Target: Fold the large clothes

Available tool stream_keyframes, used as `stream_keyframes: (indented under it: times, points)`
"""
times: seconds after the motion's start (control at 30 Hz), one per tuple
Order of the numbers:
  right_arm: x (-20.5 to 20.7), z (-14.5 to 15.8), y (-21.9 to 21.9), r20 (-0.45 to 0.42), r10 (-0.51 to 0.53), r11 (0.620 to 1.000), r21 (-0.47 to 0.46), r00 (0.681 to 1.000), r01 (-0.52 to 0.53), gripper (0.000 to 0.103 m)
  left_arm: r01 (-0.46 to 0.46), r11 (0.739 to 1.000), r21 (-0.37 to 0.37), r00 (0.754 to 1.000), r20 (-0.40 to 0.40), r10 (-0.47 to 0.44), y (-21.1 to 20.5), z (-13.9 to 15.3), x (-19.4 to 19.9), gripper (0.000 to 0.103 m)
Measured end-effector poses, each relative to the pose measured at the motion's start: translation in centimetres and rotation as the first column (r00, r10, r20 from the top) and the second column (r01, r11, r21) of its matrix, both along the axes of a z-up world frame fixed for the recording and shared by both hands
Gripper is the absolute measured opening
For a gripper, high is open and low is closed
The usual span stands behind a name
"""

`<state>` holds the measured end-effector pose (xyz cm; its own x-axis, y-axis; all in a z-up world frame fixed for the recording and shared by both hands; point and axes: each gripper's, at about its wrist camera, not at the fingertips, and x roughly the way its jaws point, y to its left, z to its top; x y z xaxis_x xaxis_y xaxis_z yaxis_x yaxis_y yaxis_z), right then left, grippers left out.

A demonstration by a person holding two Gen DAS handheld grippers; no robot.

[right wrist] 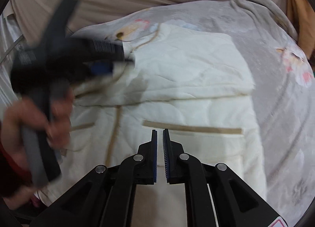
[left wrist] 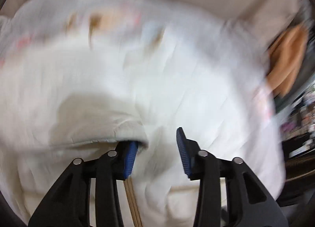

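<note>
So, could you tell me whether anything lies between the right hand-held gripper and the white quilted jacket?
Nothing visible does. The right hand-held gripper hangs directly over the white quilted jacket, near its beige-trimmed pocket, with only open air between.

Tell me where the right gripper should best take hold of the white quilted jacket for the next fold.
Probably the jacket's right-hand side edge, where it borders the floral blanket. The edge there lies exposed and flat, so one finger could likely slide under it from the right. The right gripper hangs over the pocket trim, nearly closed and empty, so it must open first.
</note>
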<state>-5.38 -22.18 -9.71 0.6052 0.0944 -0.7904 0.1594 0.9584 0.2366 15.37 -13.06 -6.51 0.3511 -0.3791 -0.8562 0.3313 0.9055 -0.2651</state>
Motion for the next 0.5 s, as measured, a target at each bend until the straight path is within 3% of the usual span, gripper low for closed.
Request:
stream_keyframes:
  times: [0.03, 0.17, 0.23, 0.3, 0.37, 0.5]
  points:
    - [-0.7, -0.1, -0.9, 0.0, -0.014, 1.0, -0.014, 1.0, 0.014, 0.01, -0.014, 1.0, -0.002, 1.0, -0.002, 0.014, 0.3, -0.6, -1.0, 0.038]
    - [-2.3, -0.4, -2.9, 0.004, -0.032, 0.997, -0.069, 0.999, 0.033, 0.023, -0.082, 0.986, -0.144, 0.996, 0.005, 0.084, 5.7, 1.6, -4.3, 0.047]
    - [-1.7, 0.4, -2.5, 0.034, 0.013, 0.992, -0.126, 0.999, -0.009, 0.024, -0.132, 0.98, -0.152, 0.988, 0.056, 0.141, 8.6, 3.3, -5.0, 0.052]
    - [-0.5, 1.6, -0.7, 0.079, 0.092, 0.978, -0.196, 0.993, -0.075, 0.033, -0.199, 0.969, -0.148, 0.973, 0.091, 0.214, 11.5, 4.5, -5.4, 0.055]
    - [1.1, 3.1, 1.9, 0.135, 0.201, 0.949, -0.271, 0.97, -0.159, 0.045, -0.305, 0.942, -0.14, 0.943, 0.093, 0.319, 16.1, 4.9, -5.5, 0.055]
    - [5.2, 5.2, 9.1, 0.188, 0.449, 0.856, -0.372, 0.874, -0.36, 0.056, -0.486, 0.862, -0.143, 0.864, 0.071, 0.498, 23.8, 4.5, -6.0, 0.055]
